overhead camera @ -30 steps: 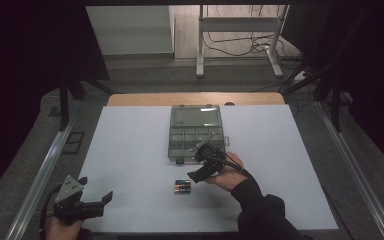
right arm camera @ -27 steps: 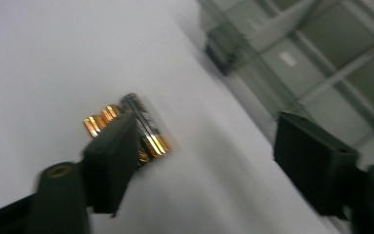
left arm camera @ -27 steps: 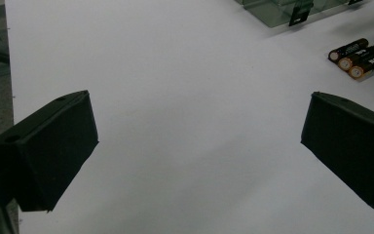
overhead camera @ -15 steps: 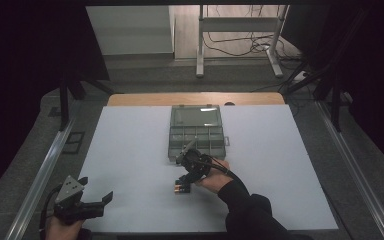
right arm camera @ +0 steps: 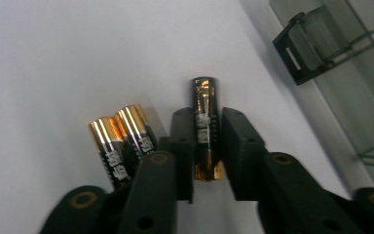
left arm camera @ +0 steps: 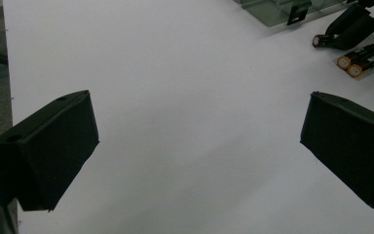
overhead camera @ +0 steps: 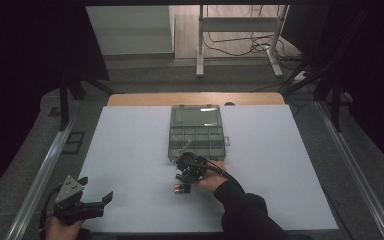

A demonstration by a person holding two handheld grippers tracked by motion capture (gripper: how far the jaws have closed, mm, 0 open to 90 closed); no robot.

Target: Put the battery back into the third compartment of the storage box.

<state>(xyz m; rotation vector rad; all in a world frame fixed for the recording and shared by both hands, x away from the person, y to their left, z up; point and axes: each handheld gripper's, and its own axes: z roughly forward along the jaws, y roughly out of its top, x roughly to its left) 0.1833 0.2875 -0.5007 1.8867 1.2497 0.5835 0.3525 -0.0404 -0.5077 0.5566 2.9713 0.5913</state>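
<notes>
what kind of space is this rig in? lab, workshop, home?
Probably a lab or recording bench, not a home. A white table framed by metal rails, loose cables on the floor behind, dark surroundings, and handheld camera-bearing tools: the right gripper holds a battery.

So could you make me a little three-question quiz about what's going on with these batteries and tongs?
1. True or false: the right tongs are clamped on a black-and-gold cylindrical battery.
2. How many loose black-and-gold batteries lie side by side on the white table next to the clamped one?
3. The left tongs are: A) open over bare table, B) shut on a battery, C) inside the clear plastic compartment box.

Key: 1 true; 2 two; 3 A.
</notes>
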